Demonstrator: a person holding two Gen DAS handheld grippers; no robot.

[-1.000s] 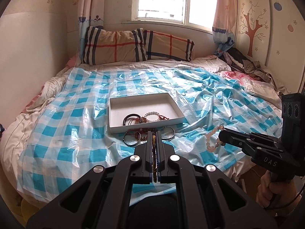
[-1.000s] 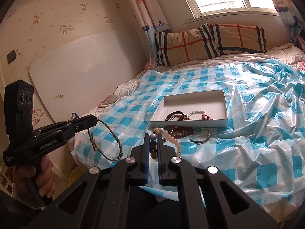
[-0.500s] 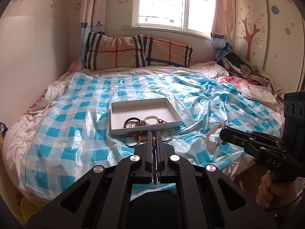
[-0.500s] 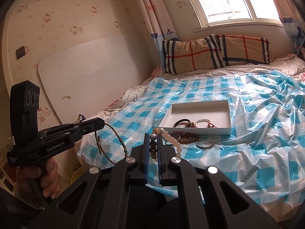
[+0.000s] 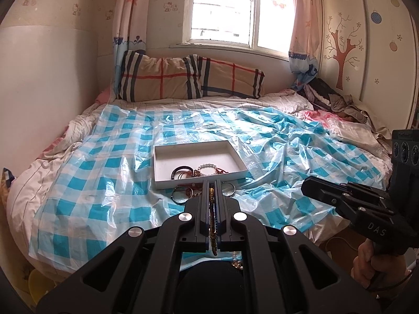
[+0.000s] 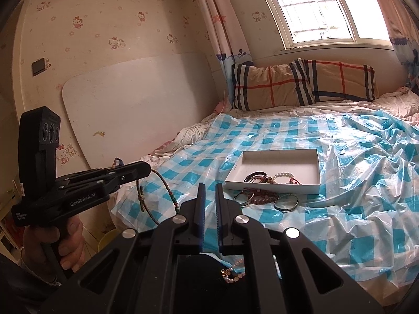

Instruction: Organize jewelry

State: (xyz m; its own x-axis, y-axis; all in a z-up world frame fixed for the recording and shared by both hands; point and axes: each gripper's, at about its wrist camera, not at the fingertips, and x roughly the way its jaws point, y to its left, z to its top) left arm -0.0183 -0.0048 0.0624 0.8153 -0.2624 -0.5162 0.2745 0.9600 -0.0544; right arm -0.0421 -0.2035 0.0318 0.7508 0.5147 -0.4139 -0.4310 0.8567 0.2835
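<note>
A white tray (image 5: 162, 183) (image 6: 318, 161) lies on the checked sheet and holds dark bangles (image 5: 180, 170) and a white bead bracelet (image 5: 207, 167). More bracelets and bangles (image 6: 262, 198) lie on the sheet in front of it. My left gripper (image 5: 211, 191) (image 6: 146, 168) is shut on a thin cord bracelet (image 6: 157, 198), which hangs in a loop above the bed's near edge. My right gripper (image 6: 209, 191) (image 5: 305, 187) is slightly open and holds nothing. The pale bead bracelet (image 6: 233, 274) lies below it at the bed's near edge, and it also shows in the left wrist view (image 5: 237, 260).
The blue-and-white checked plastic sheet (image 5: 104, 172) covers the bed. Plaid pillows (image 5: 188, 78) lie under the window. A heap of clothes (image 5: 335, 102) sits at the far right. A white board (image 6: 136, 104) leans on the left wall.
My right gripper has let go of the pale bead bracelet, which has dropped to the bed's near edge. Both grippers have pulled back and risen from the tray.
</note>
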